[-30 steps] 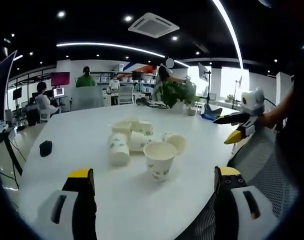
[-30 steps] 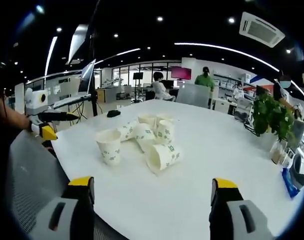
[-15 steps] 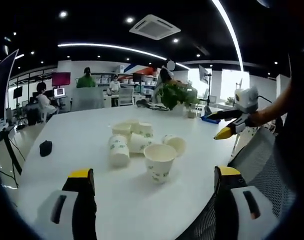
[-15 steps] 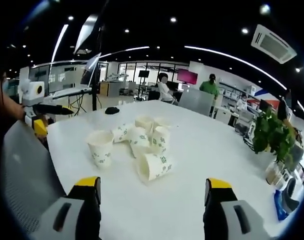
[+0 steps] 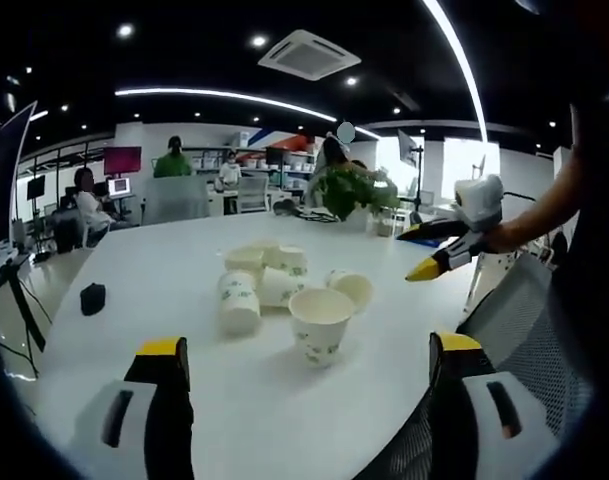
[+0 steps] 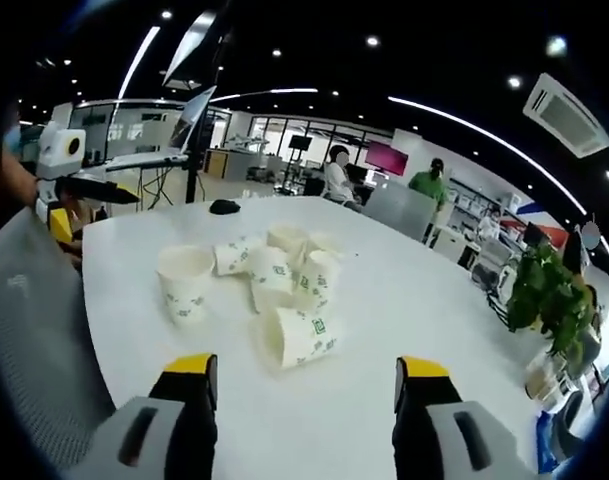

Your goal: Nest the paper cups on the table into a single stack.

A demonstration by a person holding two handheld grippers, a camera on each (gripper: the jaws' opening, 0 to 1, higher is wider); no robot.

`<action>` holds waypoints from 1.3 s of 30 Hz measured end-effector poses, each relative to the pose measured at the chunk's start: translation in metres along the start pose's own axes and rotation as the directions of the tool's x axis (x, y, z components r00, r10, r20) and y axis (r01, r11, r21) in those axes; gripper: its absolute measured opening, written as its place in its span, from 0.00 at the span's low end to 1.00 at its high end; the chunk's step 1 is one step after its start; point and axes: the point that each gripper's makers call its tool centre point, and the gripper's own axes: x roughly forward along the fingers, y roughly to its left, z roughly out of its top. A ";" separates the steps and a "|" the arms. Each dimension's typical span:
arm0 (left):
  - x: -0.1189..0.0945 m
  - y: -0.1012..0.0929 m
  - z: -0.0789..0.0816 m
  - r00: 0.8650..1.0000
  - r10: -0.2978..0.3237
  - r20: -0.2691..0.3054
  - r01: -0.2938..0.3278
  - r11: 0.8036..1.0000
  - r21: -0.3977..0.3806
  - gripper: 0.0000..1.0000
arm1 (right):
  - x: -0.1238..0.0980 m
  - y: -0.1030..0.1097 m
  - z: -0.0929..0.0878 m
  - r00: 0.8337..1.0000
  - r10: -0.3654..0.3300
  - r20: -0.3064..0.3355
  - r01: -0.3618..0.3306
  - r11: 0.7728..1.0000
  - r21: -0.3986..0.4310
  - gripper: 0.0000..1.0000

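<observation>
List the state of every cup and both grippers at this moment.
Nearest white paper cup with green print: upright, mouth up, apart from the rest.
Cup on its side: tipped over, loose.
Clustered cups: jumbled, some lying, unstacked.
Left gripper: open, holding nothing.
Right gripper: open, holding nothing.
</observation>
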 end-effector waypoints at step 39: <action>0.002 -0.009 -0.007 0.998 -0.035 -0.042 0.037 0.998 0.049 0.95 | 0.055 0.007 0.008 0.999 0.043 -0.028 -0.049 0.966 -0.255 0.35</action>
